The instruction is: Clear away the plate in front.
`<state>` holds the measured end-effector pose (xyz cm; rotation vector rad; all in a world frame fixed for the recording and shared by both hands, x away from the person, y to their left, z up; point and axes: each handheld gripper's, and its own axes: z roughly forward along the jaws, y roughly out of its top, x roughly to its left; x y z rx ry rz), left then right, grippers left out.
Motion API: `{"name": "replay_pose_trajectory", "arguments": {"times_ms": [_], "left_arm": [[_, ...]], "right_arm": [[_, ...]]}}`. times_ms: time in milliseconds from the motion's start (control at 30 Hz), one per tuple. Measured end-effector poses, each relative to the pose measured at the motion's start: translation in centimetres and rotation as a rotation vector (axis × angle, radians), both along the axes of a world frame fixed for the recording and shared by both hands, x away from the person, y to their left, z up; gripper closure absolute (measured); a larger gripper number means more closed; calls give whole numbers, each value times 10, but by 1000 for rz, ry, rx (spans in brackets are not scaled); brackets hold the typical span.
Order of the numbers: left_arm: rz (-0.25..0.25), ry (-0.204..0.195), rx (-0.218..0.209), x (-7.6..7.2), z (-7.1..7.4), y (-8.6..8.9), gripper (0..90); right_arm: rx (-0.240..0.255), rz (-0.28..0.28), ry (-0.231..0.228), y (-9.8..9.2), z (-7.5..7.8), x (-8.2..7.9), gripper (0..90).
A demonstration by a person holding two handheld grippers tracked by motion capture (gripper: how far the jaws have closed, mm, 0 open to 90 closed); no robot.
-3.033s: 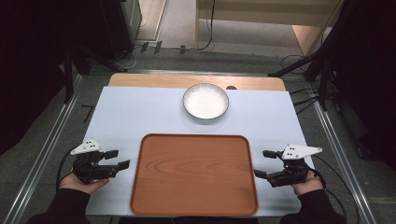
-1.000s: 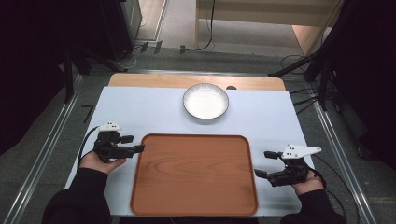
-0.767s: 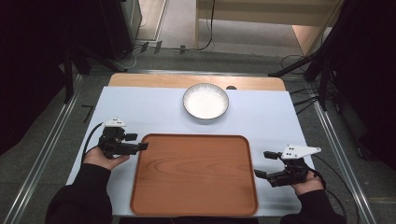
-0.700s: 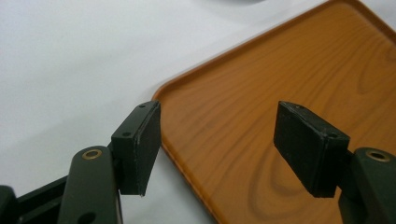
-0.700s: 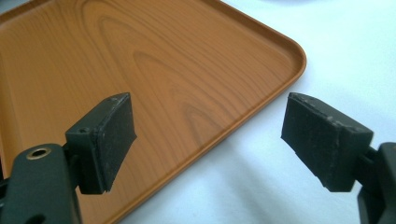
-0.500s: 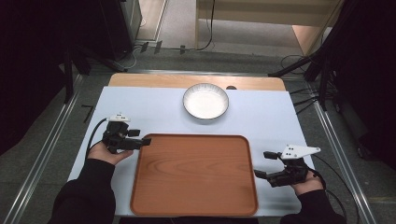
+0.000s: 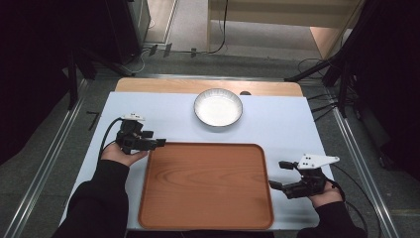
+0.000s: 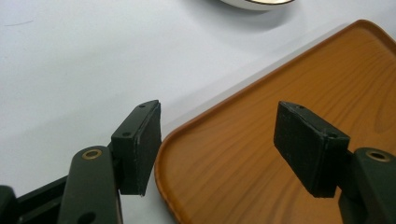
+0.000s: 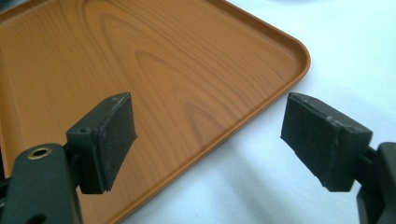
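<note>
High view: a wooden tray (image 7: 205, 186) is being shown flat on the white table cover (image 7: 297, 124), near the person's edge, with a white bowl (image 7: 218, 107) standing well apart beyond its far rim. The left gripper (image 7: 157, 143) is being held at the tray's far left corner, and the right gripper (image 7: 276, 174) is being held just beside the tray's right edge, toward the near end.

Left gripper view: the jaws are being held wide apart, with nothing between them but the tray (image 8: 289, 154) corner; one pad is being positioned outside the rim over the cover, the other above the tray floor.

Right gripper view: the jaws are likewise being held wide open and empty, straddling the tray (image 9: 154, 79) rim near a rounded corner.

A two-handed lift of the tray is judged to be in preparation. The following faults are being anticipated:

- The rim is low and smooth; a shallow bite is likely to slip off as the jaws are being closed.
- The grips are being set at diagonally opposed points; uneven lifting is likely to tilt or twist the tray.
- A pad driven down onto the cover could snag it and drag it.
- A forward push of the tray could carry it toward the bowl.
</note>
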<state>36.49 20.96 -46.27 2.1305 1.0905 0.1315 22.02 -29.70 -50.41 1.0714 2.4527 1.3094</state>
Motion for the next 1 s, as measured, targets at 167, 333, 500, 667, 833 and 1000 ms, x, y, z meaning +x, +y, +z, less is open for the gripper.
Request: {"name": "replay_pose_trajectory", "arguments": {"times_ms": [167, 333, 500, 667, 833, 1000], "left_arm": [[0, -15, 25, 4, 3, -6, 323], [-16, -7, 19, 11, 6, -13, 320], [-5, -7, 10, 21, 10, -19, 319], [-5, -25, 51, 30, 11, -31, 315], [-16, -32, 57, 38, 13, -43, 314], [-3, -16, 38, 49, 13, -52, 315]], "right_arm": [[2, 0, 1, 0, 0, 0, 186], [0, -1, 0, 1, 0, 0, 187], [4, -2, 2, 0, 0, 1, 188], [-6, -7, 7, 0, -1, 2, 193], [1, -11, 8, 0, -1, 2, 193], [0, -12, 2, -1, 0, 2, 191]]}}
